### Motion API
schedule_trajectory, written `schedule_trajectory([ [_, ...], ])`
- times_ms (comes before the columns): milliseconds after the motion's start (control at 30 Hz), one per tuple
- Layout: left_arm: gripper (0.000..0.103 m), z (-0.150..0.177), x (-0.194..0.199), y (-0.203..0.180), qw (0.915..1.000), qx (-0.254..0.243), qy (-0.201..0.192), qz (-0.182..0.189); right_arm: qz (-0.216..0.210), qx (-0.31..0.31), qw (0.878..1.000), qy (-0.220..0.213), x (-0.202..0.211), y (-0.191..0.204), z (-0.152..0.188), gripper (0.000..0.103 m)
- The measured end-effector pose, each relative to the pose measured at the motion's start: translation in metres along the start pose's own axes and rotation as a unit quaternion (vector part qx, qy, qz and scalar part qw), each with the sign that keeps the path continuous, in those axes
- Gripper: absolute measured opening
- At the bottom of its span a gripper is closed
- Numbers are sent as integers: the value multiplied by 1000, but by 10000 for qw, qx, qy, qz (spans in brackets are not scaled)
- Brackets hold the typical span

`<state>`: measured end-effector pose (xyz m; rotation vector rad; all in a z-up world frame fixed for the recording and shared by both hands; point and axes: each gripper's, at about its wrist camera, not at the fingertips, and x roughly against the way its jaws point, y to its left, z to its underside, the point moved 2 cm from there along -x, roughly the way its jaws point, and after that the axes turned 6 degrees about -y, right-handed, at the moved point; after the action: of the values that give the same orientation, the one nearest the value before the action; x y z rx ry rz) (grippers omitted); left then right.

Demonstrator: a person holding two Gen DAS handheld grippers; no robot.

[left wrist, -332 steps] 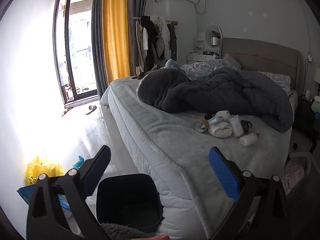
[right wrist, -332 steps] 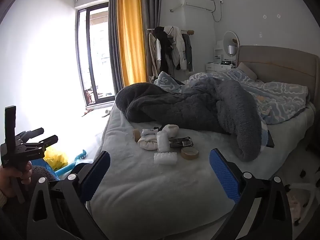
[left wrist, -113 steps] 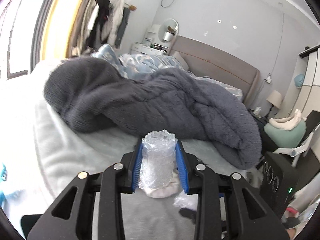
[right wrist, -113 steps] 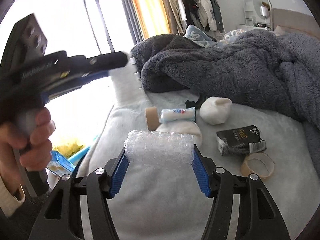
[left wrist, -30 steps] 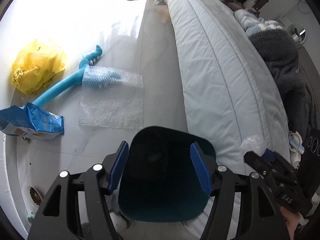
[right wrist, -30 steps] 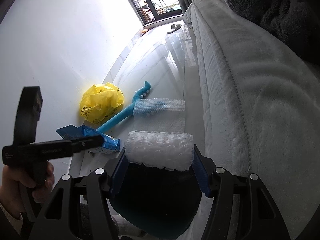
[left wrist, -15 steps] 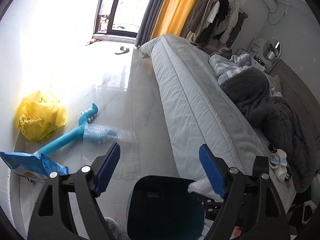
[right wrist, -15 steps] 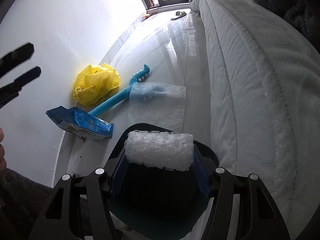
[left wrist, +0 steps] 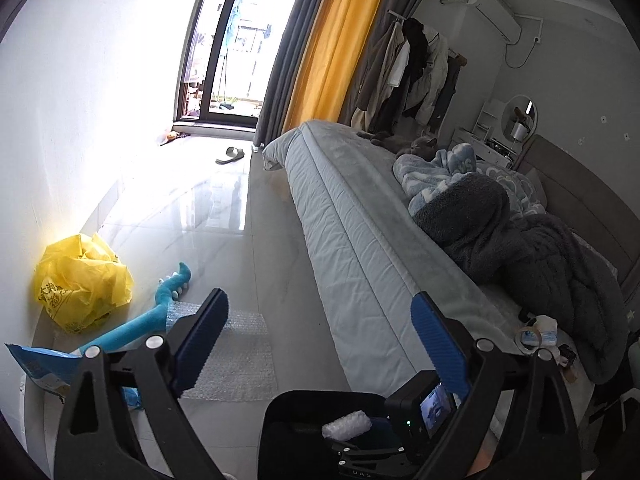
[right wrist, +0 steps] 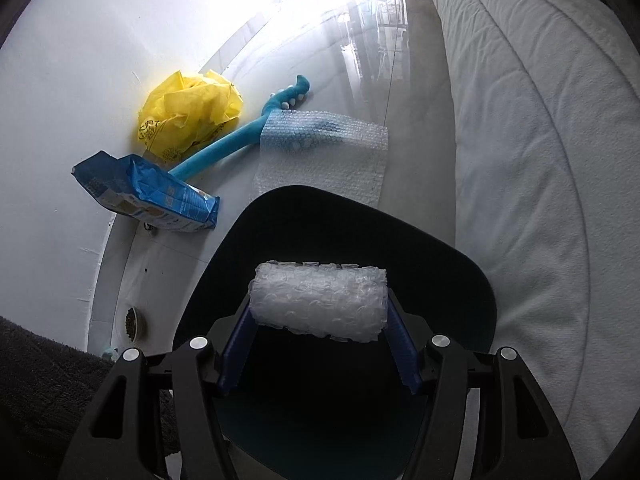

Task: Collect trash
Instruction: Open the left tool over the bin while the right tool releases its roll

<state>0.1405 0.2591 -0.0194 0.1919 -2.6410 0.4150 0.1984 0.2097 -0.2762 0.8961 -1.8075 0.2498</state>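
My right gripper (right wrist: pixel 319 314) points down over the black trash bin (right wrist: pixel 360 210). A roll of bubble wrap (right wrist: pixel 318 300) lies crosswise between its blue pads, which still touch the roll's ends as the jaws ease open. In the left wrist view the same roll (left wrist: pixel 346 424) hangs just above the bin (left wrist: pixel 288 420). My left gripper (left wrist: pixel 320 304) is higher, aimed along the floor beside the bed. Its jaws are opening wide and hold nothing. More trash (left wrist: pixel 538 330), a tape roll and wrappers, lies on the bed by the grey blanket.
On the floor by the wall lie a flat sheet of bubble wrap (right wrist: pixel 324 152), a yellow bag (right wrist: pixel 188 112), a blue packet (right wrist: pixel 148 196) and a blue toy (right wrist: pixel 240 132). A pet bowl (right wrist: pixel 130 322) sits beside the bin. The bed (right wrist: pixel 540 160) runs along the right.
My left gripper has risen, tilted up from the bin toward the room and opened wider. My right gripper has carried the roll down over the bin's mouth.
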Motion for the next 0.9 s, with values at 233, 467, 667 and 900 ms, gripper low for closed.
schedule_trajectory([
  [233,95,-9,13,-10,9995,-71,-285,122,-1,105,9999,-20,4,7,-1,82],
  [467,95,-14,19,-25,9983,-252,-508,128,-168,196,9986,-472,40,18,-12,82],
  [667,95,-15,21,-46,9969,-429,-603,258,-290,412,9935,-1024,84,23,-18,83],
  [900,95,-12,25,-76,9947,-612,-683,467,-293,577,9864,-1512,130,16,-16,84],
])
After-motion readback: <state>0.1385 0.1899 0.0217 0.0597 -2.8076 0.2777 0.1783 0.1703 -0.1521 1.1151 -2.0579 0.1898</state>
